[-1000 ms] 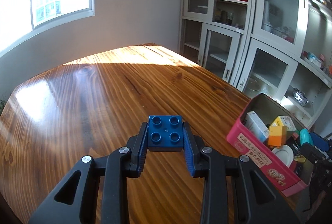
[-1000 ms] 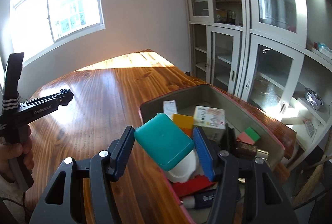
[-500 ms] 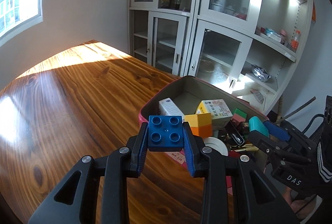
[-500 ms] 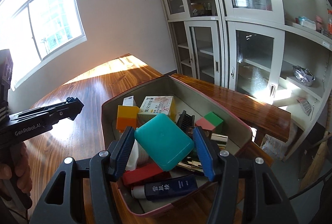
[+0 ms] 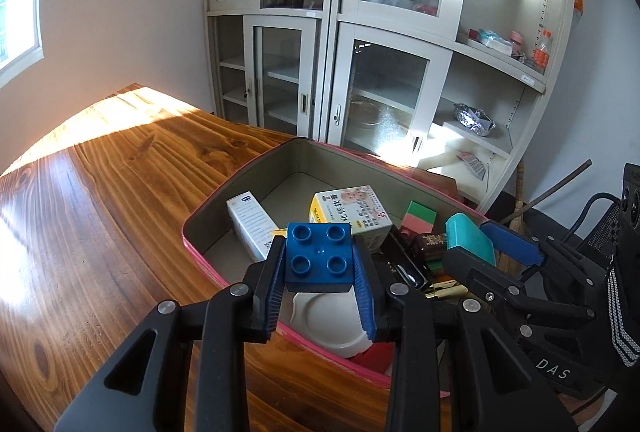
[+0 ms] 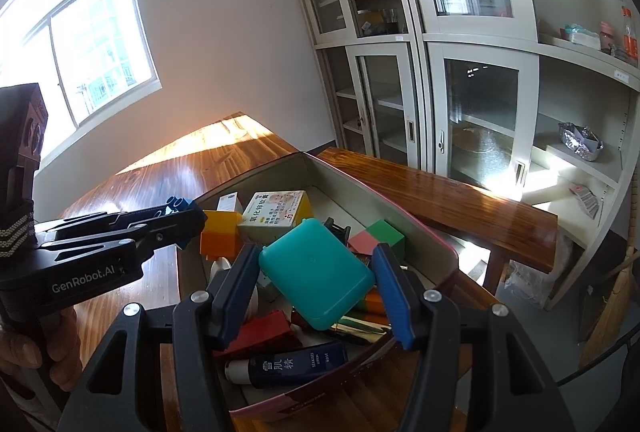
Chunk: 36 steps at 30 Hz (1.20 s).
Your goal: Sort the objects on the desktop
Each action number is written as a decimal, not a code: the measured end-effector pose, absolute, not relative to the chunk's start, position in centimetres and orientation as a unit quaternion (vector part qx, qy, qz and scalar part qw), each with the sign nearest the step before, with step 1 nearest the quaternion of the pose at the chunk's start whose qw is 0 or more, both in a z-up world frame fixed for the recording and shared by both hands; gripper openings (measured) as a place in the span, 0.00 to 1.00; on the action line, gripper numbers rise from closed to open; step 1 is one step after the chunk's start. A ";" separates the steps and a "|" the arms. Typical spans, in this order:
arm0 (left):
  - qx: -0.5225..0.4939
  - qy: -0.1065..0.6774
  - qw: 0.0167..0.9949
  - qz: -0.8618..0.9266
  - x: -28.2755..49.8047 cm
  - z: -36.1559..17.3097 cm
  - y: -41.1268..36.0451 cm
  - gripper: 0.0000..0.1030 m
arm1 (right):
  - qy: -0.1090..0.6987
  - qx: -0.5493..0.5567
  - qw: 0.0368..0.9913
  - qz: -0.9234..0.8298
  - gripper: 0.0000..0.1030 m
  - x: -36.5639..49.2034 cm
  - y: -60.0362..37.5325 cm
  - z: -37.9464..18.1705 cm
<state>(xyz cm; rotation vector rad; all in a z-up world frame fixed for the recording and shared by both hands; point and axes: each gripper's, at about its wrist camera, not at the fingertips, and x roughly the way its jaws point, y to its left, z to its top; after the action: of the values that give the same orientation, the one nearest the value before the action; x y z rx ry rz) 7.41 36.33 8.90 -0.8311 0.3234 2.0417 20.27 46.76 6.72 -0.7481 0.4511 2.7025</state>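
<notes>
**Both grippers loaded over the pink tin**

Now, over the open pink tin [image 5: 208, 264] on the wooden table [image 5: 100, 192]. Left gripper [image 5: 320, 272] clamped on a blue four-stud building brick [image 5: 319, 258], studs facing the camera, held above the near end of the tin, right over a white round dish [image 5: 324, 320]. Right gripper [image 6: 316, 288] closed around a teal rounded case [image 6: 318, 274], tilted on a diagonal between the blue pads, hanging above the tin's near half.

Down in the tin: a yellow-and-white ointment box [image 6: 276, 212], a narrow white carton [image 5: 250, 228], an orange-and-yellow block [image 6: 222, 236], a pink-and-green block [image 6: 378, 236], a red piece [image 6: 260, 330], a dark blue tube [image 6: 296, 362] along the near wall. Beyond the table, grey glass-door cabinets [image 5: 360, 32].
</notes>
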 end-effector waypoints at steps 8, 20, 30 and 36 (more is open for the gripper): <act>-0.345 0.129 0.444 0.817 7.3 8.7 37.3 0.52 | 0.163 -0.257 0.159 0.939 0.69 20.3 47.2 6.9; -0.285 0.127 0.393 0.865 7.6 10.8 34.3 0.61 | 0.183 -0.248 0.169 0.936 0.81 22.2 47.5 7.7; -0.220 0.125 0.342 0.905 10.2 13.3 30.9 0.83 | 0.175 -0.240 0.194 0.935 0.99 25.3 46.9 9.5; -0.191 0.143 0.307 0.921 12.7 14.3 29.3 0.84 | 0.152 -0.219 0.208 0.941 0.99 27.2 45.1 11.8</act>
<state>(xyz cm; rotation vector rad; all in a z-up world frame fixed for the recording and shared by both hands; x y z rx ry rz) 12.73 29.26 14.31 -0.5061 0.3769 2.4366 27.24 45.08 11.83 -0.6084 0.4219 2.6195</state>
